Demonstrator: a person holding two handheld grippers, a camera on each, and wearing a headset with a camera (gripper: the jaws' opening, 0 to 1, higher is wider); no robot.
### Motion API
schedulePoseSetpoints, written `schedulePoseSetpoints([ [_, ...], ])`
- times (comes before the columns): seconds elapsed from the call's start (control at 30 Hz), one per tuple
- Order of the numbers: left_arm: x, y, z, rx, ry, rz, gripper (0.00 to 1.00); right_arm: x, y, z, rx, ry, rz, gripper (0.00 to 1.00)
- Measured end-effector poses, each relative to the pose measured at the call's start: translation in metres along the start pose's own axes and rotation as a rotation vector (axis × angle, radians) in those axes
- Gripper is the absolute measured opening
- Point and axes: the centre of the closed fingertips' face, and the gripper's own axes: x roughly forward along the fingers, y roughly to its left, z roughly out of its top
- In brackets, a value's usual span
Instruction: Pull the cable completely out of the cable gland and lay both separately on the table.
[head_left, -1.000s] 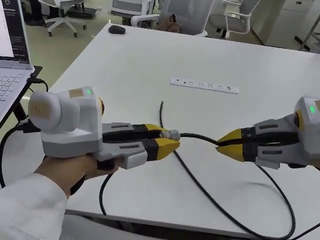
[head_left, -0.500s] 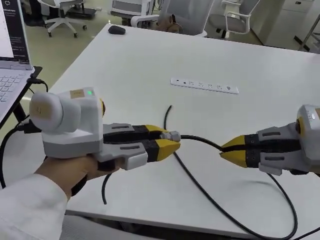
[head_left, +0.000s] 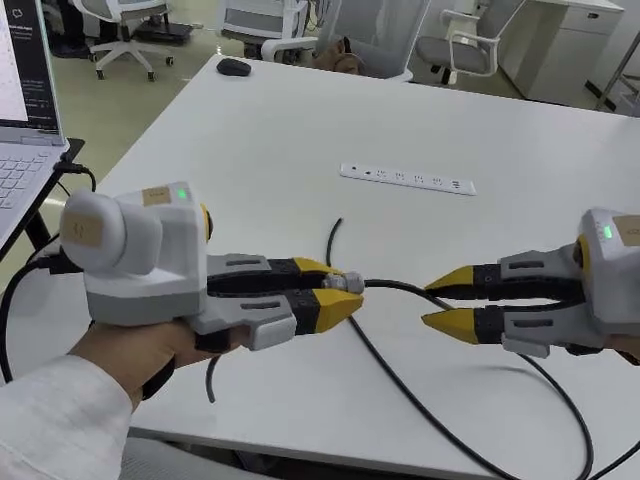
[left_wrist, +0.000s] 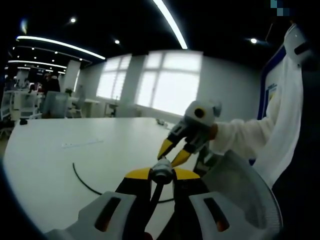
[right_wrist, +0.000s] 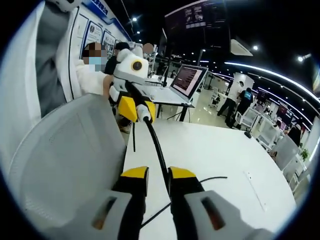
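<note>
White table (head_left: 250, 130), cable (head_left: 395, 288) not yet out of the gland (head_left: 347, 283).
Nearest, the left gripper (head_left: 338, 297) clamps the gland as an anchor; just beyond, the right gripper (head_left: 430, 304) holds its jaws apart around the cable, probably to take a pulling hold; a power strip (head_left: 405, 178) lies farther back.
</note>
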Motion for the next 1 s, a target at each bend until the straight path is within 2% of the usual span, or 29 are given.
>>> schedulePoseSetpoints([
  [0.17,0.001,-0.002,-0.003,0.018,0.015,-0.006,0.17,0.007,0.004,0.025,-0.051,-0.045,0.032,0.19],
  [0.33,0.001,-0.003,-0.003,0.021,0.019,-0.013,0.17,0.015,0.011,0.045,-0.095,-0.08,0.082,0.17],
  [0.5,0.001,-0.005,-0.003,0.021,0.016,-0.023,0.17,0.026,0.015,0.039,-0.096,-0.066,0.118,0.07],
  [0.63,0.0,-0.002,-0.007,0.019,0.035,-0.016,0.17,0.028,0.016,0.035,-0.068,-0.074,0.121,0.06],
  [1.0,-0.003,0.002,-0.004,0.0,0.02,0.0,0.17,0.028,0.011,0.036,-0.057,-0.078,0.117,0.04],
])
